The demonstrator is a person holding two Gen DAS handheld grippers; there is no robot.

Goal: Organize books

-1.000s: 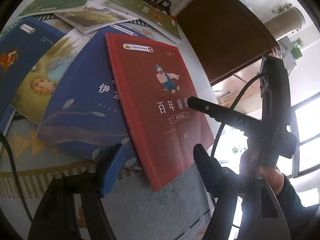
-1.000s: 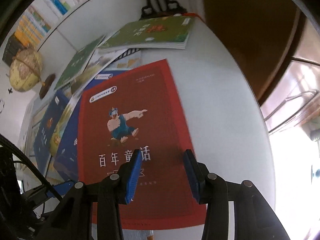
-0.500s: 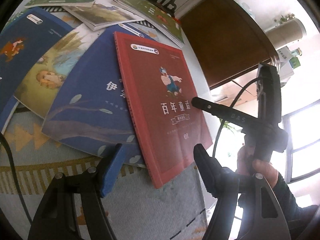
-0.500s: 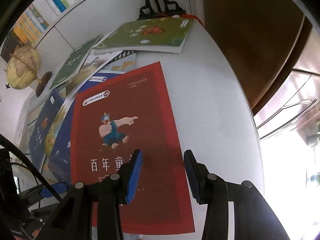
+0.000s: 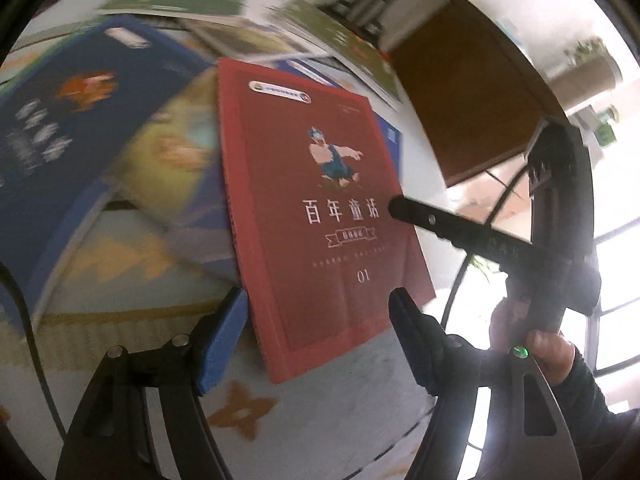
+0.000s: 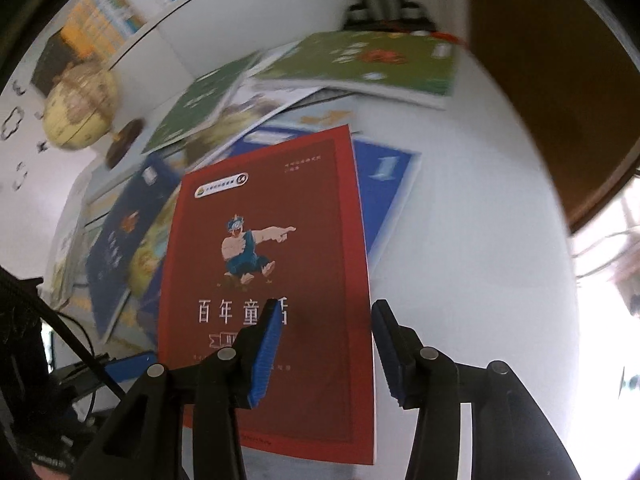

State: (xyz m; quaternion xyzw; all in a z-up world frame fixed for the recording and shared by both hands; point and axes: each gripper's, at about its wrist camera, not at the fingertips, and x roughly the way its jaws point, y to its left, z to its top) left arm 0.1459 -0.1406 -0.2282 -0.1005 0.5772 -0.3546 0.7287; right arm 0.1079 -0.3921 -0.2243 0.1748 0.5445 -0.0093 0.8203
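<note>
Left wrist view: the left gripper [image 5: 316, 334], jaws opening and holding nothing, frames the near edge of a thin, matte red book [image 5: 316, 216]. It lies atop fanned paperbacks on a woven patterned mat [image 5: 132, 264].

Right wrist view: the right gripper [image 6: 326, 354], jaws opening and empty, straddles the book's right edge. Sorting appears barely begun; green books [image 6: 372, 64] lie scattered.

Red book [image 5: 320, 216] slid off blue one.
</note>
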